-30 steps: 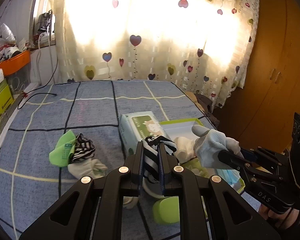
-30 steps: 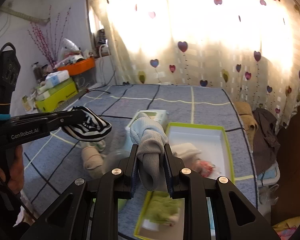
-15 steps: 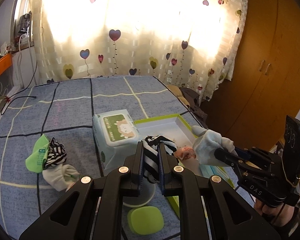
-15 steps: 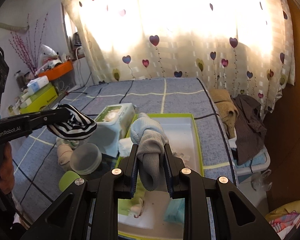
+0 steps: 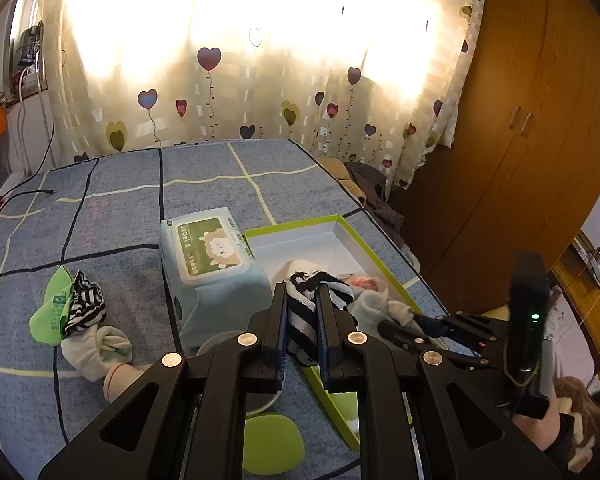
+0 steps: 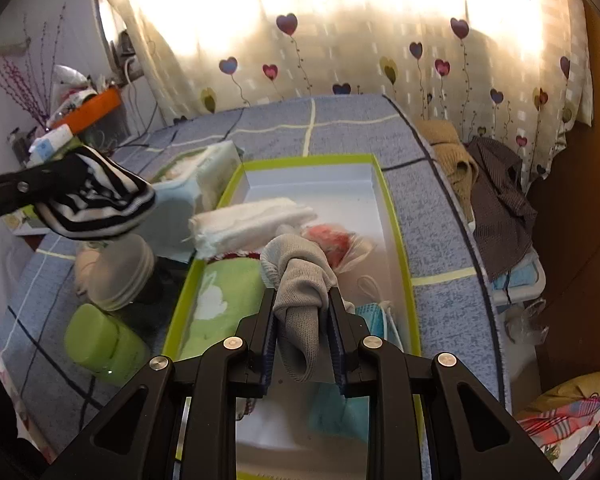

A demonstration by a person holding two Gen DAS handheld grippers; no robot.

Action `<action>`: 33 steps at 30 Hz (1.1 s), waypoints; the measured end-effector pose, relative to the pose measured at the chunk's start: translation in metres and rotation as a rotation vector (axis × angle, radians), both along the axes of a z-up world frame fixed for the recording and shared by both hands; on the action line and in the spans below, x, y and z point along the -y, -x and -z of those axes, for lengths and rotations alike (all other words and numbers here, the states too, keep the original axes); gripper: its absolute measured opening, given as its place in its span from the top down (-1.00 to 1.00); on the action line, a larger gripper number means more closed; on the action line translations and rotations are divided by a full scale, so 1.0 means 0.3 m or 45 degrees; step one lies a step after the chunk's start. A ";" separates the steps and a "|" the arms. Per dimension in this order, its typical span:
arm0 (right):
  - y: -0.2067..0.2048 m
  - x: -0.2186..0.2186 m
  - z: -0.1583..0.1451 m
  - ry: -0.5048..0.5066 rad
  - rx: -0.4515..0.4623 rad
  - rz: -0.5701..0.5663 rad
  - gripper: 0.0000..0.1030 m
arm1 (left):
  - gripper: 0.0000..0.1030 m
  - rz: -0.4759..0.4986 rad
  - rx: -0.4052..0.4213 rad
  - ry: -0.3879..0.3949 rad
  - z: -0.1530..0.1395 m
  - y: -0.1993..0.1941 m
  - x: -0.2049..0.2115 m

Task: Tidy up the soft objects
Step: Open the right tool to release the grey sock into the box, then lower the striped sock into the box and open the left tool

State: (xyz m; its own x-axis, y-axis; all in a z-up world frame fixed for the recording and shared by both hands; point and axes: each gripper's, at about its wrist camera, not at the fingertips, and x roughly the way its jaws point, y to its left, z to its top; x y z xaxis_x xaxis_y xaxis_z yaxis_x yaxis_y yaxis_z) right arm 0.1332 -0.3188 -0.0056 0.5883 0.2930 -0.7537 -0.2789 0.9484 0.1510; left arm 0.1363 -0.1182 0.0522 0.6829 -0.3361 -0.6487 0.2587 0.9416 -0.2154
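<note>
Your left gripper (image 5: 303, 300) is closed on a black-and-white striped sock (image 5: 300, 316), which is pinched between its two fingers and bunches out above the tips; it hangs at the near left edge of the box with the green rim (image 5: 352, 226), beside the pack of wet wipes (image 5: 210, 268). Your right gripper (image 6: 302, 300) is closed as well, on a grey sock (image 6: 300, 280) folded over between the fingers, and it is held above the near half of the same box. Inside the box you can see a rolled white cloth (image 6: 252, 220) at the left side, a small bag with something red (image 6: 332, 240) just past the grey sock, a green cloth (image 6: 224, 300) on the near left, and a blue face mask (image 6: 374, 316) on the near right. Left of the box, on the blue checked bedcover (image 5: 112, 216), stand a round beige container (image 6: 116, 276) and a green container (image 6: 104, 344) (both a little blurred). Farther left lies a small pile: another striped sock (image 5: 82, 304), a green packet (image 5: 50, 312) and a white sock (image 5: 96, 348), all touching. On the right of the bed some brown clothes (image 6: 496, 192) are heaped under the heart-pattern curtain (image 5: 240, 60).
</note>
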 end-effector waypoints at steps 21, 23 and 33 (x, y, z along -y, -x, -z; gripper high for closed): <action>0.032 0.083 -0.066 -0.052 0.087 0.064 0.11 | 0.75 0.086 -0.081 -0.037 0.069 -0.039 0.125; 0.051 0.103 -0.072 -0.059 0.094 0.078 0.11 | 0.75 0.113 -0.096 -0.040 0.081 -0.034 0.148; 0.102 0.187 -0.073 -0.062 0.096 0.137 0.11 | 0.75 0.288 -0.218 -0.084 0.178 -0.018 0.310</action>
State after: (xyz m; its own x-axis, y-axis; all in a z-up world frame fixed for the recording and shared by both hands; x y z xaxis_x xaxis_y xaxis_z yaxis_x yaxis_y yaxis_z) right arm 0.1025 -0.3750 0.0162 0.6730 0.2603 -0.6923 -0.1882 0.9655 0.1801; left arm 0.1418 -0.2112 -0.0011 0.4739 -0.4208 -0.7736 0.4292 0.8774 -0.2143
